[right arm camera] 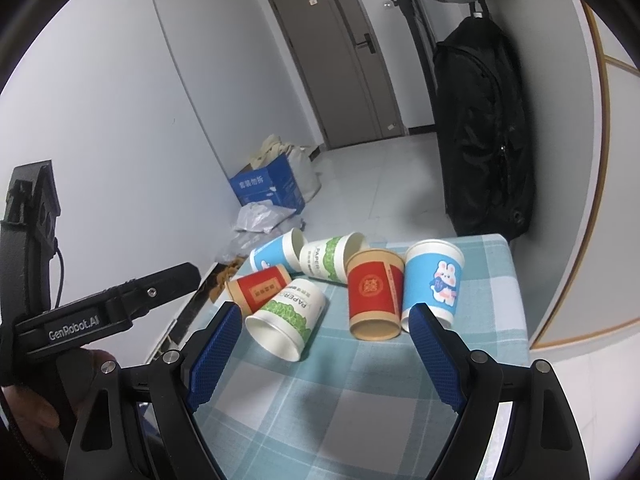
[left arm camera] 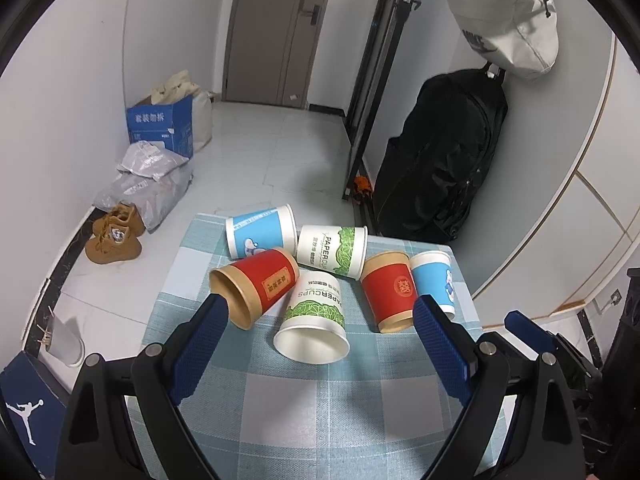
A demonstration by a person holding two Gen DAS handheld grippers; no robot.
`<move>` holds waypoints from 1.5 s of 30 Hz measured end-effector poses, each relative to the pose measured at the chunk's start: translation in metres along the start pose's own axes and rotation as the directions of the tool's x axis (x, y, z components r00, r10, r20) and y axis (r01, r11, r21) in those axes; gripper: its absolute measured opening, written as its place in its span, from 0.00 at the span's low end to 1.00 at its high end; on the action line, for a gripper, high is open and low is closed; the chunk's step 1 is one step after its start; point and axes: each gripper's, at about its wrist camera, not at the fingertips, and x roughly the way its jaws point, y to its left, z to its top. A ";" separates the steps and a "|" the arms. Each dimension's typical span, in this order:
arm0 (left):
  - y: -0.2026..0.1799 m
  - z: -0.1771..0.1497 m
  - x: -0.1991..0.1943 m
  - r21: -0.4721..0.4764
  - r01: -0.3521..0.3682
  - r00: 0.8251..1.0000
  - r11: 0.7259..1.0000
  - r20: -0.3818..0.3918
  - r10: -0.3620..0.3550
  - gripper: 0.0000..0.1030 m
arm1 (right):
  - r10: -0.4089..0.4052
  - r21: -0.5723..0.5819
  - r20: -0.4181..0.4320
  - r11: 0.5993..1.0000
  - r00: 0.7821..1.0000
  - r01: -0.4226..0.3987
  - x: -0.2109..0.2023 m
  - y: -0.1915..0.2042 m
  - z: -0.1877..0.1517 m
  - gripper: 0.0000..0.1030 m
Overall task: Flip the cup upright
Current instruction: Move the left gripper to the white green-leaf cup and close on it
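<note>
Several paper cups lie on their sides in a cluster on the checked tablecloth [left arm camera: 320,400]. In the left wrist view: a red cup [left arm camera: 256,286] at left, a white-green cup [left arm camera: 316,316] with its mouth toward me, a second red cup [left arm camera: 390,294], a blue cup [left arm camera: 434,280] at right, another blue cup [left arm camera: 260,232] and another white-green cup [left arm camera: 332,250] behind. My left gripper [left arm camera: 320,312] is open and empty, just short of the cups. My right gripper [right arm camera: 324,320] is open and empty, facing a white-green cup [right arm camera: 288,316], a red cup [right arm camera: 374,294] and a blue cup [right arm camera: 434,284].
The small table's far edge [left arm camera: 312,220] lies just behind the cups, its right edge [right arm camera: 516,292] near a black bag [right arm camera: 480,132]. On the floor at left are brown boots [left arm camera: 114,236], grey parcels [left arm camera: 148,180] and a blue box [left arm camera: 160,128]. The left gripper's body [right arm camera: 100,312] shows left in the right wrist view.
</note>
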 end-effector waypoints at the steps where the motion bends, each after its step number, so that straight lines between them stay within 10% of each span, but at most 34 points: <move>1: 0.001 0.002 0.005 -0.001 -0.005 1.000 1.000 -0.014 0.005 0.88 | -0.001 -0.003 -0.004 1.000 1.000 0.001 0.001 0.000 0.000 0.83; 16: 0.009 0.015 0.099 -0.034 -0.009 0.964 0.999 -0.264 0.000 0.88 | -0.012 0.027 -0.086 1.000 0.996 0.014 0.029 -0.023 0.009 0.83; 27: -0.005 -0.002 0.120 0.072 -0.016 0.913 0.997 -0.406 0.044 0.55 | 0.004 0.106 -0.159 0.994 0.987 0.013 0.045 -0.041 0.011 0.83; 45: -0.024 0.006 0.082 0.057 0.058 0.938 0.997 -0.346 -0.035 0.50 | -0.032 0.098 -0.159 0.994 0.987 0.048 0.034 -0.040 0.006 0.83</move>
